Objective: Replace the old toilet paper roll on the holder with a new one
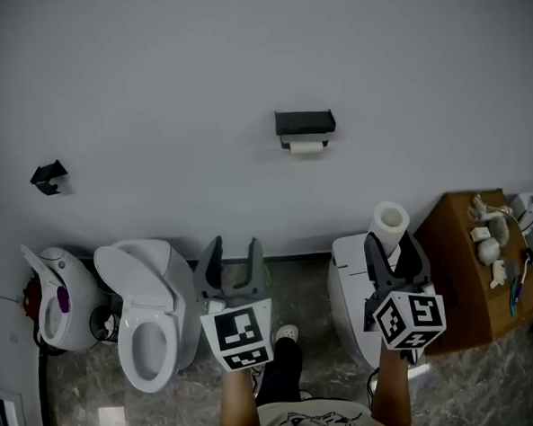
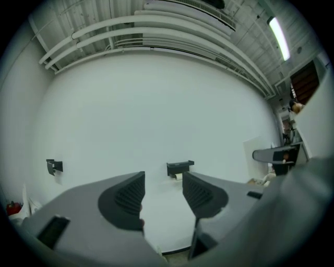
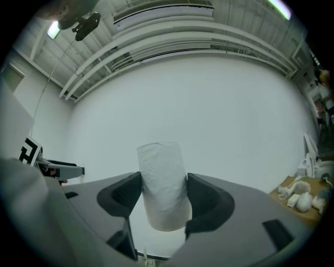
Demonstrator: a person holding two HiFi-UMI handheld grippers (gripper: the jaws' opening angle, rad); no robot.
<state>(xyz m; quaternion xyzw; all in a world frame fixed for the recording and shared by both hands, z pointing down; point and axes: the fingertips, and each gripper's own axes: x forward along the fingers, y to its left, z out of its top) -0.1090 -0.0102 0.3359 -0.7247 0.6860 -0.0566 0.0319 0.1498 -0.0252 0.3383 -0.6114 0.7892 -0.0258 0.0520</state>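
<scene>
On the left stood a white toilet [image 1: 147,314] with its lid up. Beside it, the left gripper [image 2: 163,194] was open, with nothing between its 2 jaws. It pointed at the black holder [image 1: 305,122] on the wall, well apart from both grippers. The old roll [image 1: 306,146] hung under the holder and looked small. On the right, the right gripper [image 3: 163,195] squeezed the new roll [image 3: 162,177] upright between its jaws. This looked like the start, because the old roll was not off yet. Next, the empty left gripper probably had to reach the holder and pull the old roll out.
</scene>
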